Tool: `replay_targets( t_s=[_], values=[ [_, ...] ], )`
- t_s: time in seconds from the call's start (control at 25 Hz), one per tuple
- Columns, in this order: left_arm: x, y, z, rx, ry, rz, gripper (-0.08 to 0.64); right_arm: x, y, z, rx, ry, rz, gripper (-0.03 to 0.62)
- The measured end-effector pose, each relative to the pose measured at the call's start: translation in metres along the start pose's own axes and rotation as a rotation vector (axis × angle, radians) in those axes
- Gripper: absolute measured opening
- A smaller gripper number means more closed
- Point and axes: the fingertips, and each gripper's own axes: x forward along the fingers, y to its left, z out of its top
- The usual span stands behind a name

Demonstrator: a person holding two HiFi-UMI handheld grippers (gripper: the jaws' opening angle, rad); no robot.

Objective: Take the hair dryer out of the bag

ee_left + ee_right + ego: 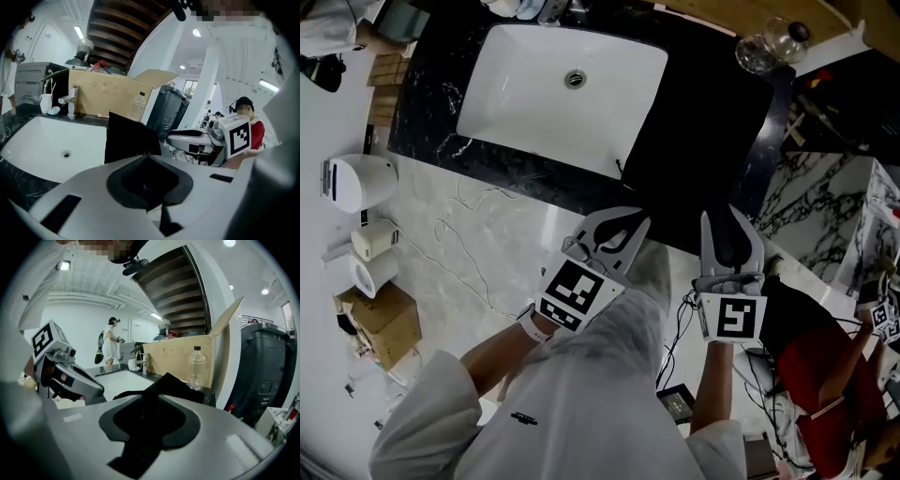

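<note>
- Hair dryer – nowhere in view; judged to be inside the black bag (129, 138), which stands on the worktop (441, 103) just right of the sink (525, 84), toward the front right corner.
- Left gripper (150, 157) – closed tight, tips right at the bag's near edge. Impossible to tell whether a fold of fabric is pinched there.
- Right gripper (157, 397) – jaws apart, with black bag fabric lying in the gap, not pressed by the pads.
- Step in hand, as judged: finding and spreading the bag's mouth, with nothing drawn out yet.
- To do it well:
  - Pin one lip of the opening with the left gripper.
  - Close the right on the opposite lip, not on a doubled fold.
  - Pull the two lips apart low over the worktop, so the bag does not tip toward the sink or slide off the front edge.
  - Reach in only once the dryer's handle or body shows, and grip that rather than the cord.
- Farther out, along the back edge: clear plastic bottle (195, 367) and open cardboard box (103, 96).
- Writing: none readable. Only black-and-white square markers on the gripper cubes, faint marks on the box and a small chest label in the head view, all too small to make out.
</note>
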Motion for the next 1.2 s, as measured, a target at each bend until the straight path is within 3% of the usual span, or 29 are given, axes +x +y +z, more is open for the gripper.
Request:
replay_targets(
  t_s=[0.16,0.32,0.64,0.76,0.92,1.04,1.2],
  values=[
    [0.011,0.003,-0.005,0.0,0.009,0.0,0.008,0.018,-0.003,-0.009,-0.061,0.027,0.013,0.12],
    [0.018,0.007,-0.011,-0.012,0.019,0.007,0.008,0.034,-0.006,-0.029,-0.183,0.11,0.045,0.143],
    [0.031,0.005,-0.027,-0.018,0.047,-0.004,0.008,0.058,-0.018,-0.05,-0.351,0.189,0.036,0.148],
    [0.037,0.006,-0.025,-0.033,0.029,0.011,0.008,0.064,-0.021,-0.047,-0.338,0.178,0.037,0.03],
    [0.045,0.001,-0.02,-0.029,0.013,0.006,0.011,0.058,-0.02,-0.023,-0.263,0.108,0.061,0.026],
    [0.05,0.0,-0.018,-0.019,0.005,0.029,0.104,0.051,-0.021,-0.011,-0.257,0.095,0.064,0.026],
    [0.062,-0.003,-0.014,0.002,0.002,0.045,0.151,0.045,-0.025,-0.003,-0.223,0.085,0.041,0.026]
  ],
)
